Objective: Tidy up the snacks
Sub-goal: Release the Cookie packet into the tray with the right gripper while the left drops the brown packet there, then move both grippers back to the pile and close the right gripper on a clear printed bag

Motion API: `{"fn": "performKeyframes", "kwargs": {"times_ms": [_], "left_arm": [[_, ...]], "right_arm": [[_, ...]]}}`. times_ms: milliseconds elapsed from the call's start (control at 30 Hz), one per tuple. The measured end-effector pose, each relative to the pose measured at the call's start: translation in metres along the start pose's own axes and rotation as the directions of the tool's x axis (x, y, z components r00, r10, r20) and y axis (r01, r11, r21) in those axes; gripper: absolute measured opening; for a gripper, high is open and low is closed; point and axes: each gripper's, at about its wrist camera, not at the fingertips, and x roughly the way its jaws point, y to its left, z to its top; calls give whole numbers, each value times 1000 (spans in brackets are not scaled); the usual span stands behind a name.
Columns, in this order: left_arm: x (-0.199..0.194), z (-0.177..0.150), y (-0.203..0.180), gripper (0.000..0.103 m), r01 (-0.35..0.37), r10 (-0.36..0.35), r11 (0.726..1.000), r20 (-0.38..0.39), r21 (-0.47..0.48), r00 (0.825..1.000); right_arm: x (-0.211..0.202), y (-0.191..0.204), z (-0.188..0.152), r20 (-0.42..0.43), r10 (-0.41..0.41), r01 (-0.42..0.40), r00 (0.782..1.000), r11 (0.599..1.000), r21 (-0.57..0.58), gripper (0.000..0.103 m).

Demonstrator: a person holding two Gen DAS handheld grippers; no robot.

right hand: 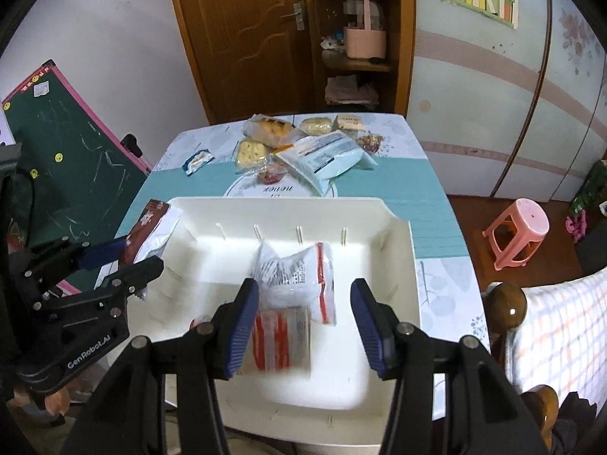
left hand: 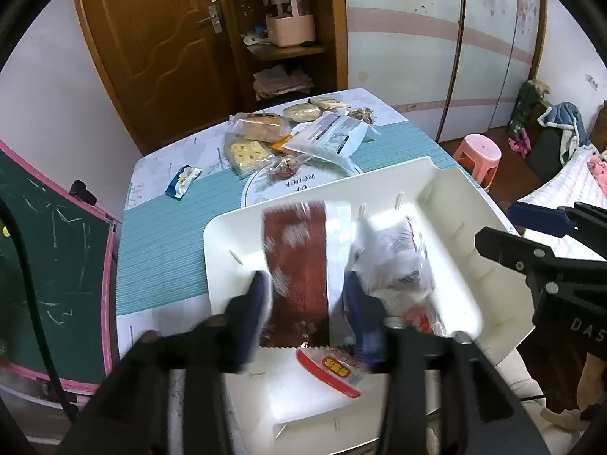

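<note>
White moulded plastic, smooth with small slits in its walls, forms the rectangular bin [right hand: 394, 265] on the tabletop [left hand: 167, 235], under both sets of fingers. Between the left gripper [left hand: 307, 303] fingers lies a flat, glossy dark red and white snack packet [left hand: 299, 265], its long axis running straight ahead along the fingers; the fingers stand apart and whether they press on it cannot be told from the blur. Right of them sits a crinkled clear plastic bag [left hand: 390, 261]. The right gripper [right hand: 303, 322] fingers hang half open, holding nothing, over a flat red-striped sachet [right hand: 280, 337]. Beyond the bin, more wrapped snacks [right hand: 303, 148] are heaped on the tabletop
</note>
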Motion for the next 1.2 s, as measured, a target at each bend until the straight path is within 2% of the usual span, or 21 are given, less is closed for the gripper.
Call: {"fn": "performKeyframes", "kwargs": {"times_ms": [33,67,200,800,1200], "left_arm": [[-1,-1,-1,96,-14,14,1000,6,-1,1000],[-4,-1,-1,101,-33,33,999,17,-6,999],[-10,-1,-2,101,-39,39,999,46,-3,998],[-6,-2,-5,101,-40,40,999,33,6,999],[-1,-1,8,101,-39,41,998,36,-54,999]], "right_arm": [[0,0,-1,-1,1,-1,1000,1000,2,54],[0,0,-2,-3,3,-3,1000,1000,4,56],[-2,-1,-3,17,12,-13,1000,1000,16,61],[2,-2,-4,14,26,-26,1000,999,33,61],[14,-5,-8,-11,33,-33,999,998,51,61]]}}
